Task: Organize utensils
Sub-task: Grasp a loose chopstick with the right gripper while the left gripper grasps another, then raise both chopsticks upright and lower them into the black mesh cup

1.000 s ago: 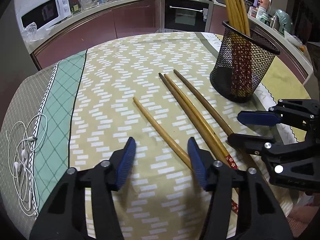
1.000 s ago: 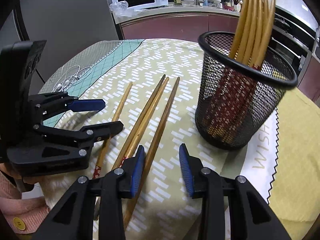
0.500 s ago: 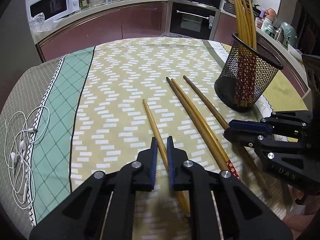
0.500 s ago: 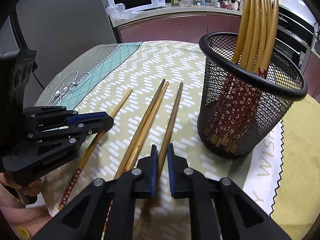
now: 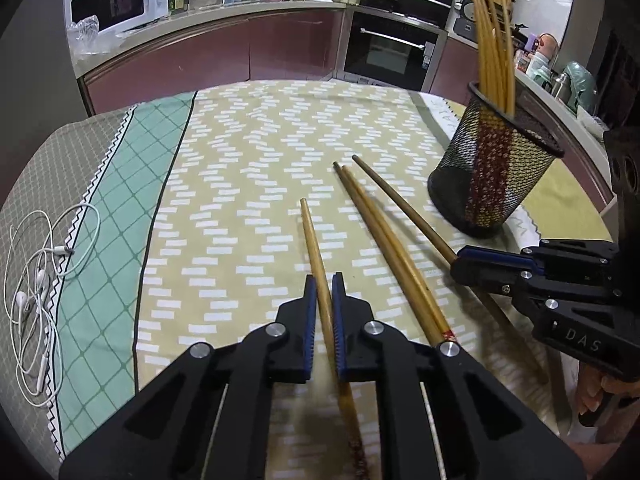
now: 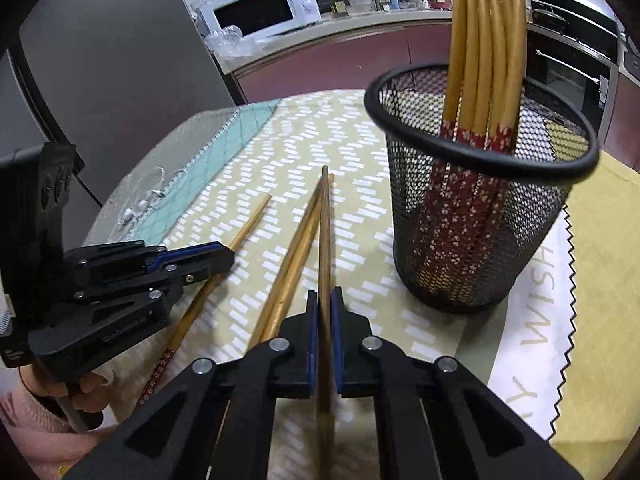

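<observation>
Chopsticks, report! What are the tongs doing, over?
Left tongs shut on leftmost chopstick. Right tongs shut on rightmost chopstick. Two chopsticks lie loose. Mesh cup unobstructed.

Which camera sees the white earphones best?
The left wrist view. The white earphones lie whole and sharp on the cloth's left edge there. The right wrist view shows only a small blurry bit of them, far behind the left claw.

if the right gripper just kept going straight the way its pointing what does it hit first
Probably the tablecloth, left of the mesh holder. The right gripper, shut on a chopstick, points past the holder's left side, though depth is hard to judge.
</observation>
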`<action>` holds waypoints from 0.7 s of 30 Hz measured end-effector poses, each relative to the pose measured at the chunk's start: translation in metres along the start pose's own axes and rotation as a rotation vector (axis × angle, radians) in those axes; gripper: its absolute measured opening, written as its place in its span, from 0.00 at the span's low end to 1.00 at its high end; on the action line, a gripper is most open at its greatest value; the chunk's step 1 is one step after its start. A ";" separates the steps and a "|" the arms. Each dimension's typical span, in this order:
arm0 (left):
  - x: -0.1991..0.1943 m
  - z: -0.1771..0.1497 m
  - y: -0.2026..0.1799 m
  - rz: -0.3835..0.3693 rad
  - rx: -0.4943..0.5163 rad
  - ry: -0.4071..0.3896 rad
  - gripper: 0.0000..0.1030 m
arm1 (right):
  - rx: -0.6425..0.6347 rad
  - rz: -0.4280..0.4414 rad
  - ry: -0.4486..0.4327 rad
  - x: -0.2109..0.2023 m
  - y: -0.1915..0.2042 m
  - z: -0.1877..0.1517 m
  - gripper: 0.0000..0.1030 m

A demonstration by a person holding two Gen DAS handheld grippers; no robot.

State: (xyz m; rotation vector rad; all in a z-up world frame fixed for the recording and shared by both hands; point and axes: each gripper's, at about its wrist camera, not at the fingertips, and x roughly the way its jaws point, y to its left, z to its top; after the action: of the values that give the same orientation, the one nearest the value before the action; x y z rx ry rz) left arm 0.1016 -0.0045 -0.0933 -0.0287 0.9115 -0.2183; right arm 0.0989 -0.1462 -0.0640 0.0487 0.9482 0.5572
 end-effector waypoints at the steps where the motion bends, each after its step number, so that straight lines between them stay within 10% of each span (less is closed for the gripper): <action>1: -0.003 0.000 0.000 -0.006 0.002 -0.006 0.08 | -0.003 0.009 -0.010 -0.004 0.001 0.000 0.05; 21: -0.106 0.031 -0.029 -0.264 0.056 -0.210 0.07 | -0.026 0.162 -0.255 -0.107 -0.010 -0.008 0.05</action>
State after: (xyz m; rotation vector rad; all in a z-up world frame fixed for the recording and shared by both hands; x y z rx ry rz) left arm 0.0583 -0.0138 0.0114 -0.1185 0.6905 -0.4773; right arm 0.0481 -0.2066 0.0090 0.1701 0.6921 0.6952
